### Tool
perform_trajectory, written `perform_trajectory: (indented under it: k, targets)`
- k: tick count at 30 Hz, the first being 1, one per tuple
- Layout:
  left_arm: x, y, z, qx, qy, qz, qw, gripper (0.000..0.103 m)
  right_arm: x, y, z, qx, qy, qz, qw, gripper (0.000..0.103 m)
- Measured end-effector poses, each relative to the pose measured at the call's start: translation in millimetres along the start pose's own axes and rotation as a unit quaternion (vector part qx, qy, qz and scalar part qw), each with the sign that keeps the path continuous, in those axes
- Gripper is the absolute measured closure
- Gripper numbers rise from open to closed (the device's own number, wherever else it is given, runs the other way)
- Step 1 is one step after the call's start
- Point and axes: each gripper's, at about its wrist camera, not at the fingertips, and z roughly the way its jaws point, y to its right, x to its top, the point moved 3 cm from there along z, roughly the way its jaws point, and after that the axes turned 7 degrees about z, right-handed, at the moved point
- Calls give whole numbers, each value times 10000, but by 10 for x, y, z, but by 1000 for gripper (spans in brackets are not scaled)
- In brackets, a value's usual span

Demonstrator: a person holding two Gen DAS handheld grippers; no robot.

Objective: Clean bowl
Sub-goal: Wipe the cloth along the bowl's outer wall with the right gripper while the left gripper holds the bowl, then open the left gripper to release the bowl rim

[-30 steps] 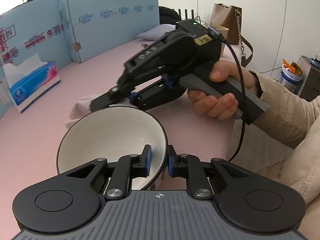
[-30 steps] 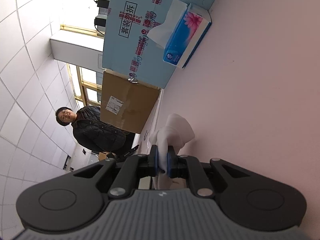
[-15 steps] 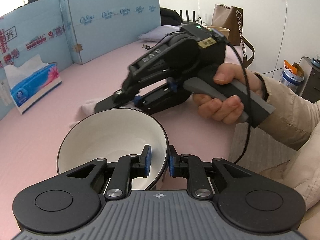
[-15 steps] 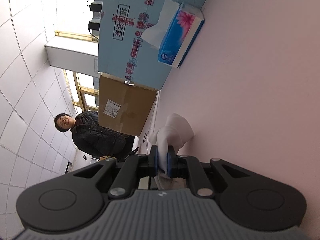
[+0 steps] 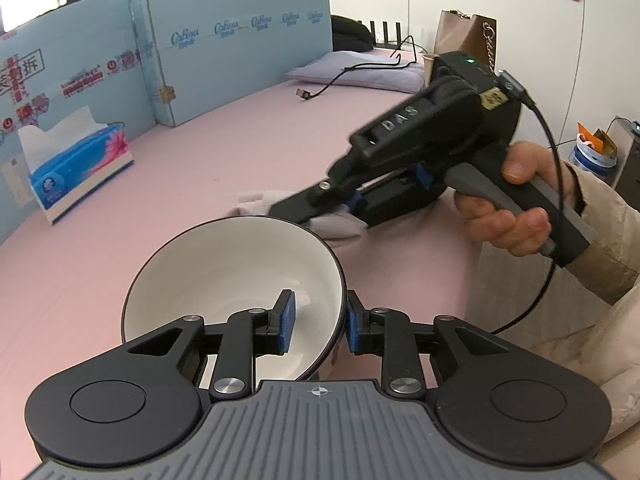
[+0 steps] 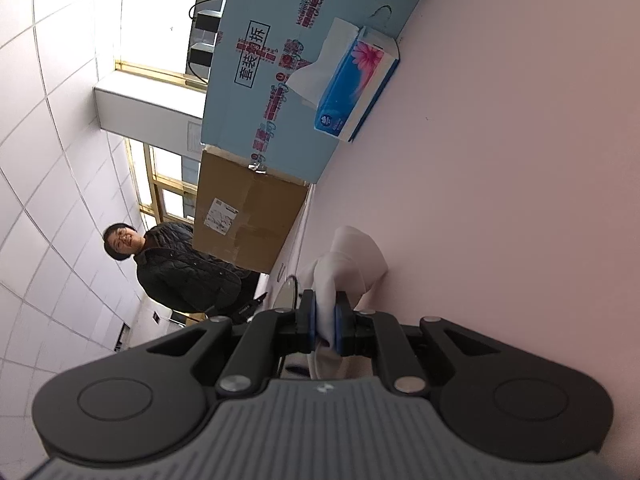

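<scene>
A white bowl (image 5: 232,276) with a dark rim stands on the pink table (image 5: 240,152), close in the left wrist view. My left gripper (image 5: 320,322) is shut on the bowl's near right wall, one pad inside and one outside. Just behind the bowl's far right rim, a hand (image 5: 508,216) holds my right gripper (image 5: 320,214), which is shut on a white cloth (image 5: 336,226). In the right wrist view the cloth (image 6: 348,256) bulges out past that gripper (image 6: 326,318) and rests on the table. A thin arc of the bowl's rim (image 6: 289,286) shows beside it.
A blue tissue box (image 5: 80,168) sits at the left by blue foam boards (image 5: 240,40). A pillow with a cable (image 5: 360,70) and a handbag (image 5: 468,36) lie at the far end. The table edge runs along the right. A person (image 6: 180,264) stands beyond a cardboard box (image 6: 248,216).
The right gripper has carried the cloth to the right, from behind the bowl's far left rim to its far right rim. The left gripper has kept its hold on the bowl.
</scene>
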Motion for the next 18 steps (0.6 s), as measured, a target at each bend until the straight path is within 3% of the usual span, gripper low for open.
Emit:
perform_trajectory:
  k: [10,14,18]
  targets:
    - [-10,-39,-9,112,74,-122,9998,59,-141,-38,-149,-133,48,-249,9996,92]
    - [-5,-48,-62,137,202,-175,9996,43,-196,-70,-174,-182,-23,-402,9990,92]
    - [-7,-57,-123,256,321,-229,9989,35,-248,-94,-196,-164,-107,-488,9986,91]
